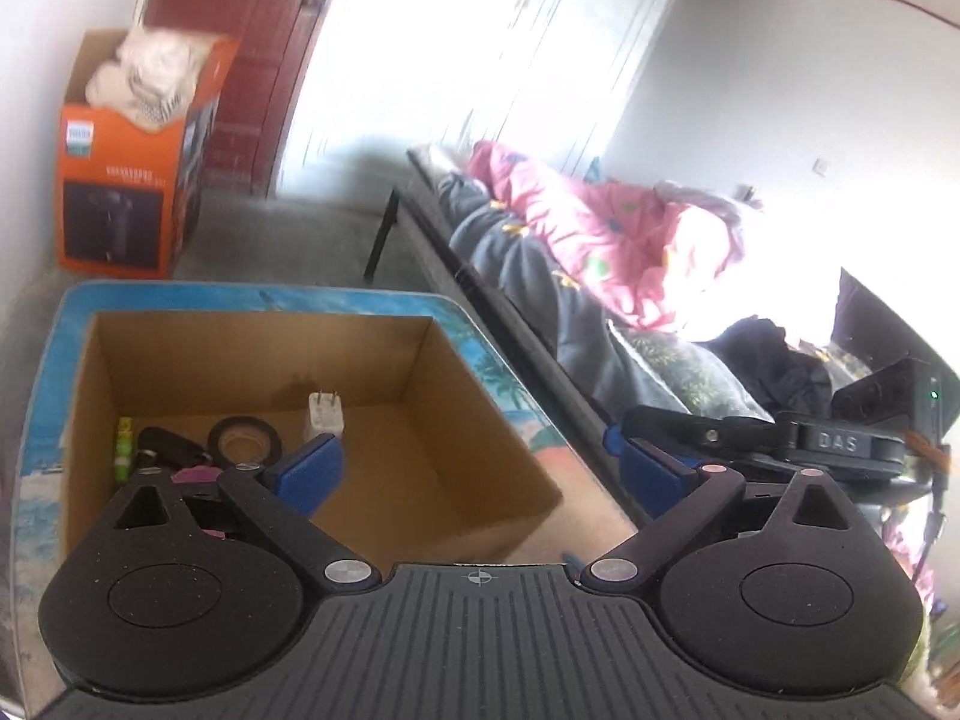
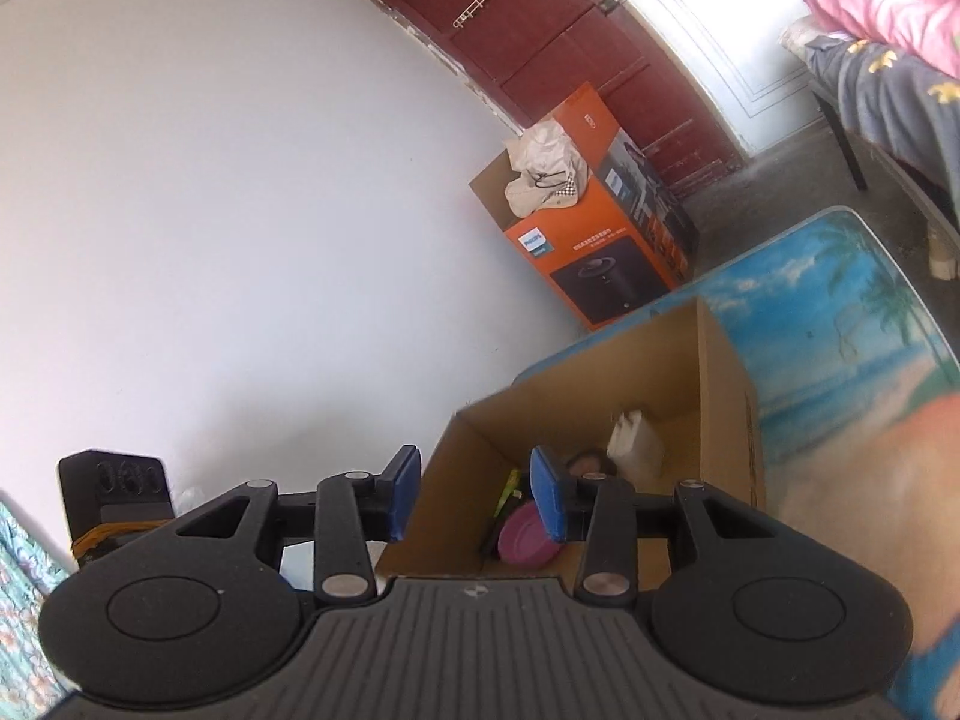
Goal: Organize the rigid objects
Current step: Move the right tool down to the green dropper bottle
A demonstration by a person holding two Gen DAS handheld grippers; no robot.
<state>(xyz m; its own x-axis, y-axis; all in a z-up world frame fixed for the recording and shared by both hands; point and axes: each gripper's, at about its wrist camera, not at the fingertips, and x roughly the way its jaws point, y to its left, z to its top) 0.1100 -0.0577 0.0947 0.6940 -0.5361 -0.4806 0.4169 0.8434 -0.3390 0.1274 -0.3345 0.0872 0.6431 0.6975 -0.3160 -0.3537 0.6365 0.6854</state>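
Note:
An open cardboard box [image 1: 468,414] sits on a table with a beach print [image 1: 516,396]. Inside lie a white plug adapter [image 1: 324,414], a black tape roll [image 1: 245,438], a green item [image 1: 124,447], a black key fob [image 1: 168,447] and a purple lid [image 1: 198,475]. My left gripper [image 1: 480,474] is open and empty above the box's near side. The right wrist view shows the same box [image 2: 726,384], the adapter [image 2: 633,441] and the purple lid [image 2: 525,534]. My right gripper [image 2: 477,495] is open and empty over the box's near left corner.
An orange appliance carton [image 1: 120,192] stands on the floor by a red door [image 1: 264,60]; it also shows in the right wrist view [image 2: 600,240]. A bed with pink and grey bedding [image 1: 570,228] runs along the right. The right gripper's body [image 1: 834,444] is beside the table.

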